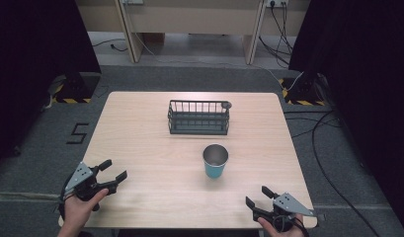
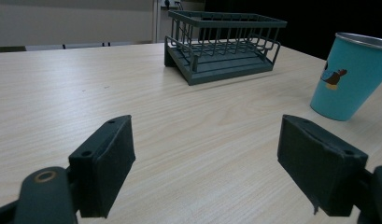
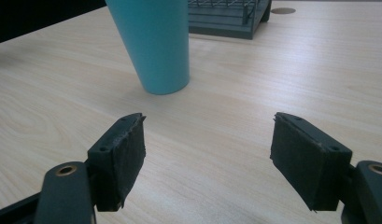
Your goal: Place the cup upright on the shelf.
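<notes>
So the teal cup [image 1: 215, 162] is standing upright a bit right of the table's middle, metal rim up, nothing touching it. In the left gripper view it sits at about 2 o'clock and you can see a little cartoon figure [image 2: 335, 77] printed on its side (too small to say what it is). In the right gripper view the same cup is up at 11 o'clock, just past the left jaw.

Straight behind it at 12 o'clock, near but apart, is the dark wire rack [image 1: 198, 117], lying square to the table edge. There's a small round grommet [image 1: 227, 104] in the tabletop at the rack's far right corner.

Left gripper [image 1: 113, 171] is down at 8 o'clock from the cup, near the front left of the wooden table [image 1: 140, 148], jaws spread wide with nothing between them. Right gripper [image 1: 258, 195] is at 5 o'clock from the cup near the front right edge, also spread wide and holding nothing. Both are held in the person's hands, well apart from the cup.
</notes>
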### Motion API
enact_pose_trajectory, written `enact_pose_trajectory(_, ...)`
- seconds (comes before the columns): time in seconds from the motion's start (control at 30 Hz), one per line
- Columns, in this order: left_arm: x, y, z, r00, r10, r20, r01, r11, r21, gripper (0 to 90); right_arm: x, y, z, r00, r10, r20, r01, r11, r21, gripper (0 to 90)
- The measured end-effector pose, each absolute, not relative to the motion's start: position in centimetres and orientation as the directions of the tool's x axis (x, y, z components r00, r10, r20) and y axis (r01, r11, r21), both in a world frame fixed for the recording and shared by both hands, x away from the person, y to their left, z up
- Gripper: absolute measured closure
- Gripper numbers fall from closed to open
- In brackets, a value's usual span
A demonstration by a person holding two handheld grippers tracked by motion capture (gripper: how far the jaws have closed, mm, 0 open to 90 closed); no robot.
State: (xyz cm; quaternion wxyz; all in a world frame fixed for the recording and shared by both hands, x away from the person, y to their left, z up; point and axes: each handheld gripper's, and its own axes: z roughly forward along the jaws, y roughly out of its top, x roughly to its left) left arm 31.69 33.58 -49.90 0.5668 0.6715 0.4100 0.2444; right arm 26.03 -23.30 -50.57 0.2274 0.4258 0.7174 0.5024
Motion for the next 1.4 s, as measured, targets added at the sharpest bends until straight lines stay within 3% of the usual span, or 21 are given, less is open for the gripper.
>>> enact_pose_trajectory(0.67, 31.7, 33.5, -49.9, 0.553, 0.822, -0.137, 0.272, -0.023, 0.962, 18.3, 29.6, -18.7, -49.6, -0.616, 0.786, 0.046, 0.326, 0.201, 0.924, 22.4)
enact_pose_trajectory(1.4, 31.7, 33.5, -49.9, 0.556, 0.819, -0.139, 0.272, -0.022, 0.962, 18.4, 33.4, -15.5, -49.3, -0.638, 0.768, 0.053, 0.322, 0.203, 0.925, 16.0)
